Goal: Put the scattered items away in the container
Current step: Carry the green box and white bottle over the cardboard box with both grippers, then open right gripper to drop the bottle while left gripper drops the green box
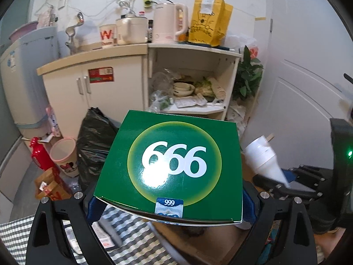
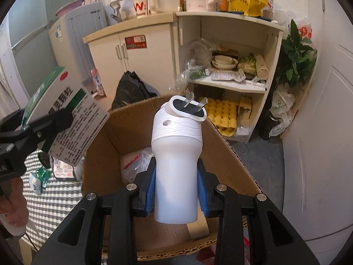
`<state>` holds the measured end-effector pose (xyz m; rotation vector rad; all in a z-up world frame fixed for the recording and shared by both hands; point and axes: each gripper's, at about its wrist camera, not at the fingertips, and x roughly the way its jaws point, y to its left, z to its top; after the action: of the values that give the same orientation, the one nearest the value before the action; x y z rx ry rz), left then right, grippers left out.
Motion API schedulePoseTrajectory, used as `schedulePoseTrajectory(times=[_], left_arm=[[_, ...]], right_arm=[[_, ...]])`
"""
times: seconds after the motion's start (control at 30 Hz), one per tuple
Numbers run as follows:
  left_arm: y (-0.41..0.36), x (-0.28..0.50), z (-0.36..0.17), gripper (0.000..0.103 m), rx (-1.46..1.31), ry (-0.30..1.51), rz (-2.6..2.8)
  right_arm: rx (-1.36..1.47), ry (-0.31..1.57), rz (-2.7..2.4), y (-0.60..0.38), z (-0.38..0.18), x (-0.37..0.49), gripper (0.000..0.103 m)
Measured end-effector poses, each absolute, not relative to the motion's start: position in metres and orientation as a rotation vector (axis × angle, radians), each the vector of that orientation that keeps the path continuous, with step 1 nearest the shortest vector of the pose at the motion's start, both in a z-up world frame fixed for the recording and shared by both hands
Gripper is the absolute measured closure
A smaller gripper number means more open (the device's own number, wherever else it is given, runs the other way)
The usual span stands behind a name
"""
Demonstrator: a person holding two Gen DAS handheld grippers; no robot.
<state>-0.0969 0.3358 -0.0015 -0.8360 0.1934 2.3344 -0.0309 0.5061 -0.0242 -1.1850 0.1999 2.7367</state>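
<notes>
- Left gripper (image 1: 168, 207) is clamped on a green box (image 1: 169, 165), holding it up in the air next to the carton (image 2: 106, 145), over the checked cloth (image 2: 57, 201).
- Right gripper (image 2: 176, 190) is squeezing a white charger (image 2: 176, 154), prongs up, right above the open carton.
- Looks like a plastic bag (image 2: 134, 163) is already in there, hard to tell.
</notes>
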Motion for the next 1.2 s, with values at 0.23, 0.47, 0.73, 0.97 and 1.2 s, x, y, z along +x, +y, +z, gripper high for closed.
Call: schedulePoseTrajectory(times=[0.23,0.47,0.73,0.97,1.2], left_arm=[[0.359,-0.114,-0.017,0.006,-0.912,0.185,2.26],[0.381,-0.124,-0.039,0.006,-0.983,0.252,2.198],[0.402,-0.129,-0.064,0.006,-1.068,0.352,2.142],[0.413,-0.133,-0.085,0.006,-1.144,0.425,2.091],[0.421,-0.138,-0.106,0.006,-1.247,0.465,2.044]], right_arm=[[-1.282,0.187,2.706,0.513,-0.044,-0.043,0.071],[-1.377,0.19,2.658,0.52,-0.06,-0.053,0.071],[-1.527,0.182,2.583,0.522,-0.084,-0.064,0.071],[-1.626,0.174,2.522,0.525,-0.101,-0.068,0.071],[-1.699,0.189,2.464,0.528,-0.117,-0.07,0.071]])
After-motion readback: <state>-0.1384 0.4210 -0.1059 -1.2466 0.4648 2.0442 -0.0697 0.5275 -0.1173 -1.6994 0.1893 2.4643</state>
